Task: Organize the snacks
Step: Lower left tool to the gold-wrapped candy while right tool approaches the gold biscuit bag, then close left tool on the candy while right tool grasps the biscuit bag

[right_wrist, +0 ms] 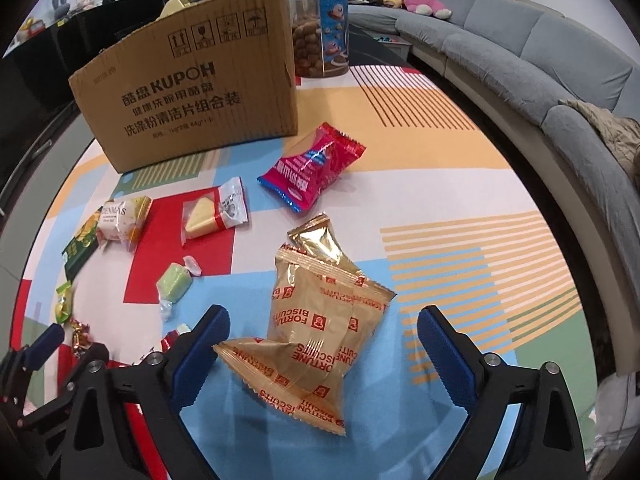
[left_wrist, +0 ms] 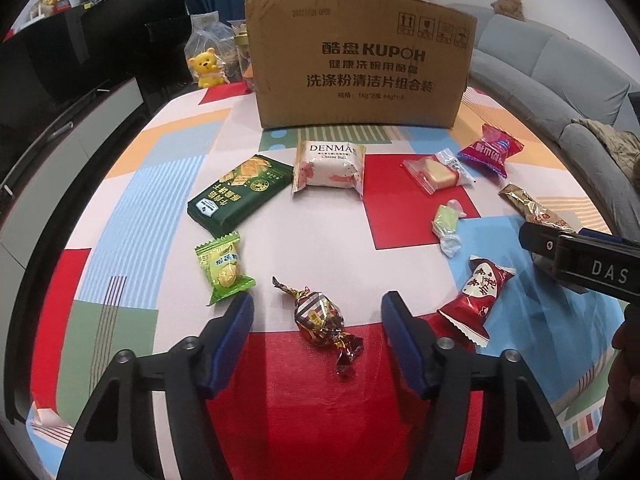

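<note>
1. The green biscuit pack (left_wrist: 239,194) lies flat at the left of the counter (left_wrist: 280,240), with the light-green candy (left_wrist: 224,271) near it.
2. The left gripper (left_wrist: 318,314) hovers with its jaws wide open and empty; the foil-wrapped candy (left_wrist: 320,320) lies between them, touching neither.
3. The white DENMAS pack (left_wrist: 329,168) rests just in front of the cardboard box (left_wrist: 360,68), which stands upright at the rear.
4. The cheese wedge pack (left_wrist: 436,172) and the pink-red pack (left_wrist: 490,148) lie further right.
5. The right gripper (right_wrist: 324,326) has its jaws wide open, gripping nothing; the gold FORTUNE BISCUITS packs (right_wrist: 316,320) lie between them.
</note>
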`<state>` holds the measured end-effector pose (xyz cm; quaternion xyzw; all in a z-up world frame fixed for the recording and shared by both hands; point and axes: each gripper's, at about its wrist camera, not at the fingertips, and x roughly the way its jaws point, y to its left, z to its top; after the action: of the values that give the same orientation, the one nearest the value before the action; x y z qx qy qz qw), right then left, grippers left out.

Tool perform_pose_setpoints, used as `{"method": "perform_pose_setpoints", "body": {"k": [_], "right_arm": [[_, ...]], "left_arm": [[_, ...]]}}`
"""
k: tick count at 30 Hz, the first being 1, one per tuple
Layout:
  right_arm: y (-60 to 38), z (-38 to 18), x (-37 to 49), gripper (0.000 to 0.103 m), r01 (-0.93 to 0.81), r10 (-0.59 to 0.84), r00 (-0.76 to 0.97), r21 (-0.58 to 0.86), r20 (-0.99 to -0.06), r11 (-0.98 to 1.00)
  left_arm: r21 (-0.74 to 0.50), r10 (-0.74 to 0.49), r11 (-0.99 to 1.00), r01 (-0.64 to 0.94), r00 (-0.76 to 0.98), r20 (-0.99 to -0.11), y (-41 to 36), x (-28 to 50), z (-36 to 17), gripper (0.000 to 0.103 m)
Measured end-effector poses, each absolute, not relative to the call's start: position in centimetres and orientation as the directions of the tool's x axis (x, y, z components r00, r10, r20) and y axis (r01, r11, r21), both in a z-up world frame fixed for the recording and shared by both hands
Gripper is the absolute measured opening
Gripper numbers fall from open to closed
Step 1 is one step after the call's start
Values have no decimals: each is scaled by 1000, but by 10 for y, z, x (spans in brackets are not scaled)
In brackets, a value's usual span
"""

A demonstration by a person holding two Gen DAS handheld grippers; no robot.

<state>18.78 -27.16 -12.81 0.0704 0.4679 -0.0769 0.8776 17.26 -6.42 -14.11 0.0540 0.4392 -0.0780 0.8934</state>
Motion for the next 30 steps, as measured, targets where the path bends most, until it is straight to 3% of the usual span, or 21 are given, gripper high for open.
{"method": "perform_pose_setpoints", "body": {"k": [2, 4, 7, 12, 14, 15, 17, 30], "right_arm": [[-272, -131, 189, 91, 198, -62, 549, 58, -834, 978], [-272, -132, 189, 80, 194, -54, 546, 63, -836, 979], [-272, -135, 189, 76, 188, -40, 544, 75, -838, 979], [-272, -132, 186, 66, 175, -30, 558, 83, -829, 981], [-271, -132, 185, 62, 172, -27, 562, 85, -827, 982], [-271, -131, 184, 54, 169, -24, 565, 87, -825, 982], [-270, -131, 184, 48, 165, -23, 567, 86, -823, 983], [-271, -122, 178, 45, 151, -9, 598, 102, -802, 983]], "left_arm": [[25, -95, 982, 189, 598, -796, -64, 173, -142, 60], [22, -98, 981, 192, 594, -799, -65, 174, -143, 57], [21, -104, 980, 199, 594, -798, -66, 172, -144, 50], [15, -117, 977, 211, 596, -794, -66, 171, -143, 28], [8, -125, 976, 216, 594, -795, -66, 171, -143, 24], [6, -128, 976, 217, 594, -794, -66, 171, -143, 24], [3, -132, 975, 221, 595, -793, -66, 171, -143, 24], [12, -131, 976, 219, 624, -770, -65, 166, -129, 24]]}}
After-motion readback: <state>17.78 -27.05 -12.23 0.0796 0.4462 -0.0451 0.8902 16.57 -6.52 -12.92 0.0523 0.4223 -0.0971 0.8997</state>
